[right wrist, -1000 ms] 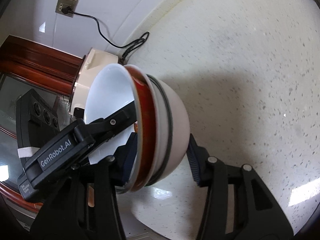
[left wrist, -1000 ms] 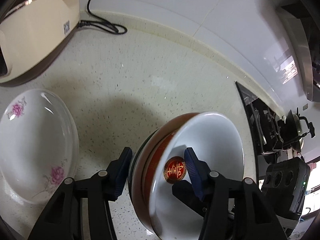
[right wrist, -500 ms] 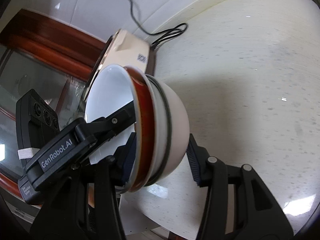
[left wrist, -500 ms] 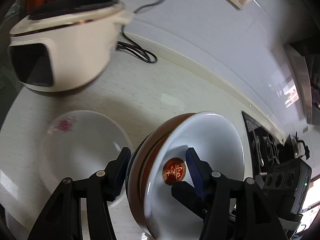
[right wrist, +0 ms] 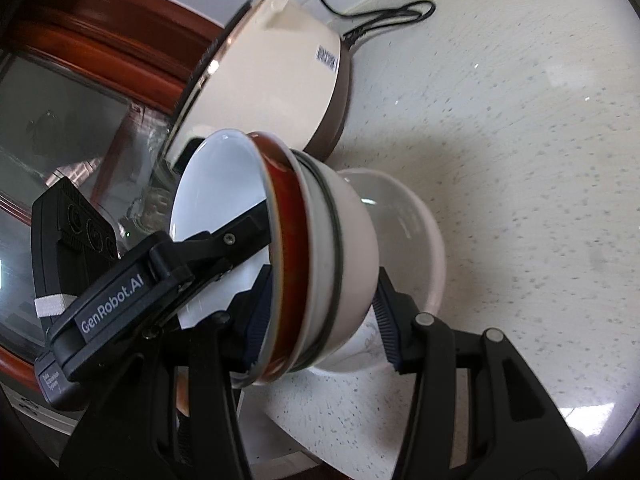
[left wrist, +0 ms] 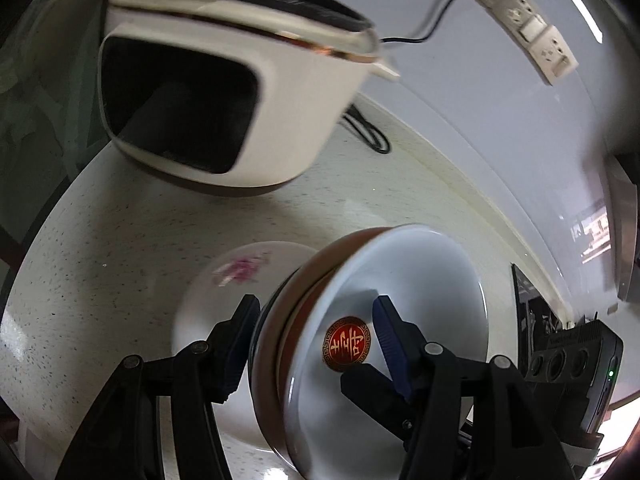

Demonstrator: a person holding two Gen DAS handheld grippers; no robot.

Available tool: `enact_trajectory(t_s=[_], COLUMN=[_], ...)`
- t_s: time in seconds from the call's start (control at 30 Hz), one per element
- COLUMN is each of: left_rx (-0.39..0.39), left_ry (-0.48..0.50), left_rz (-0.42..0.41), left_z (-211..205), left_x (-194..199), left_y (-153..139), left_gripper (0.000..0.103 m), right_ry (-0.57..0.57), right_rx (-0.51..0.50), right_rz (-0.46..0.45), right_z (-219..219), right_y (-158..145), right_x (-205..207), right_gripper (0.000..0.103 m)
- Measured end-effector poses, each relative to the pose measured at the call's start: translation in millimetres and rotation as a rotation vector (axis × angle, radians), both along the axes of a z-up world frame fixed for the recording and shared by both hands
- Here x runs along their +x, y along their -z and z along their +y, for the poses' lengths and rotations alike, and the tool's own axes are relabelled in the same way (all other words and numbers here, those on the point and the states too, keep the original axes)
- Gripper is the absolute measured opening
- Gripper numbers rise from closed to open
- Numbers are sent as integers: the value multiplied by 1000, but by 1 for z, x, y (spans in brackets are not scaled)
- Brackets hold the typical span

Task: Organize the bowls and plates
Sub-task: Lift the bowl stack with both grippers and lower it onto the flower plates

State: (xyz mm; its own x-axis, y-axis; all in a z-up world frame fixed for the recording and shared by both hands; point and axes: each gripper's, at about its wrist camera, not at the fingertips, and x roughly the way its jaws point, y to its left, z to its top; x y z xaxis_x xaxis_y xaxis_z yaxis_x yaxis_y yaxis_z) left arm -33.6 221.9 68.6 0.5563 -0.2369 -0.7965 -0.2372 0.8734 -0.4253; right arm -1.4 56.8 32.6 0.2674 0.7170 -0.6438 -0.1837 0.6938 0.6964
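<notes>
Now you have both grippers, left [left wrist: 316,340] and right [right wrist: 320,312], clamped across the rim of the nested bowl stack [left wrist: 384,320], carrying it tilted above the flowered plate [left wrist: 240,280] on the counter [left wrist: 100,260]. Next, I judge, you level the stack, lower it onto that plate, then open. Compared with a second ago, the plate lies closer under the stack and the rice cooker [left wrist: 224,92] looms nearer.

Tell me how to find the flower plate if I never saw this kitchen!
Find the big cream rice cooker on the speckled counter. Just in front of it lies a white plate, flat on the counter behind the stack of bowls the grippers hold. It alone has pink flowers; the top bowl shows a red-and-gold emblem.
</notes>
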Motion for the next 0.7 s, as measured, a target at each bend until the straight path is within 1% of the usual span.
enact_trajectory(t_s=[0.23, 0.33, 0.4, 0.5, 0.53, 0.57, 0.6, 0.63, 0.67, 0.7], left_rx=[-27, -41, -39, -46, -59, -68, -60, -44, -41, -42], left_ry=[-31, -34, -28, -20, -17, -18, -26, -44, -52, -65], left_rz=[17, 32, 27, 32, 30, 19, 9, -8, -21, -41], left_z=[26, 31, 30, 34, 33, 33, 32, 33, 34, 37], left_x=[1, 4, 5, 4, 4, 3, 3, 1, 0, -2], left_y=[16, 24, 26, 24, 25, 26, 25, 24, 22, 20], left_gripper=[60, 60, 60, 60, 60, 60, 62, 62, 63, 65], right_ry=[-37, -41, -33, -40, -43, -38, -32, -26, -13, -1], right_rx=[-25, -32, -35, -65, -73, -88, -106, -127, -172, -200], right_rz=[18, 29, 22, 1, -8, -24, -45, -87, -162, -209], right_z=[22, 23, 25, 28, 29, 29, 30, 30, 30, 30], right_y=[13, 17, 17, 12, 11, 9, 6, 2, -8, -15], right_x=[4, 5, 8, 6, 4, 1, 0, -3, -7, -10], right_gripper=[51, 51, 51, 56, 60, 63, 64, 68, 72, 74])
